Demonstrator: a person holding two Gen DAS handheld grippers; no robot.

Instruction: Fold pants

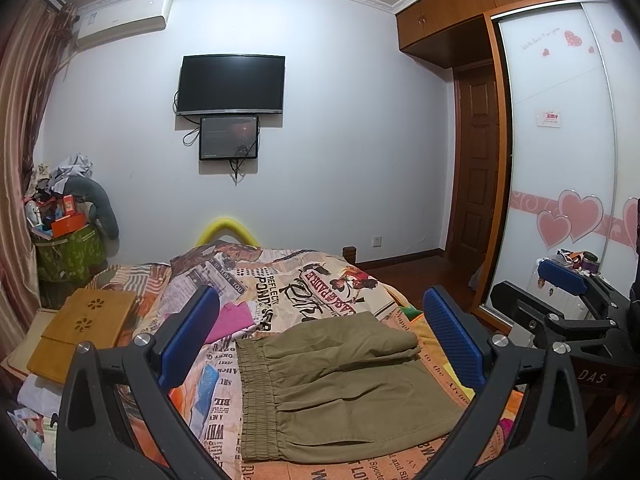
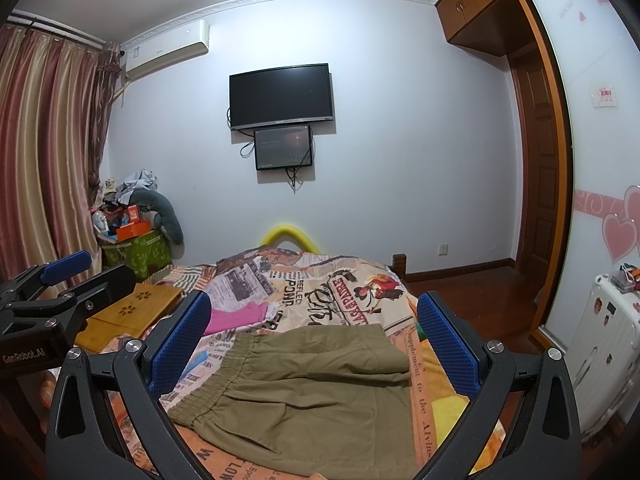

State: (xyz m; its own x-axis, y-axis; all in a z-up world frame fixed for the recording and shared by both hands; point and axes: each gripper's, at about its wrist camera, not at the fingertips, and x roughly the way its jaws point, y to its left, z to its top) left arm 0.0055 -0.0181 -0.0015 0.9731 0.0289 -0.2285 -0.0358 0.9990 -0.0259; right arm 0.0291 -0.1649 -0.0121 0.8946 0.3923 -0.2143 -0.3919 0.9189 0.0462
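The olive pants [image 1: 340, 384] lie folded into a compact, roughly square bundle on the bed [image 1: 304, 288], low in the middle of the frame in both wrist views, with the gathered elastic waistband [image 1: 256, 396] running down the bundle's left edge and a thicker folded layer across its upper part. The left gripper [image 1: 320, 336] hangs above the bundle with its blue-padded fingers [image 1: 188, 336] spread wide, one on each side of the pants in the picture, and nothing is between them; whether they touch the cloth cannot be told. The right gripper [image 2: 316, 344] is likewise wide open and holds nothing, its blue pads framing the same bundle [image 2: 308, 392]. Each gripper shows in the other's camera: the right one at the right edge of the left wrist view, the left one at the left edge of the right wrist view. The bed carries a newspaper-print cover [image 2: 320, 292], and a pink cloth [image 1: 232, 320] lies on it left of and beyond the pants. A bamboo lap tray [image 1: 84, 332] sits at the left of the bed. On the far wall, in the upper middle of the frame, a dark television [image 1: 231, 84] hangs with a smaller screen [image 1: 229, 138] just under it.
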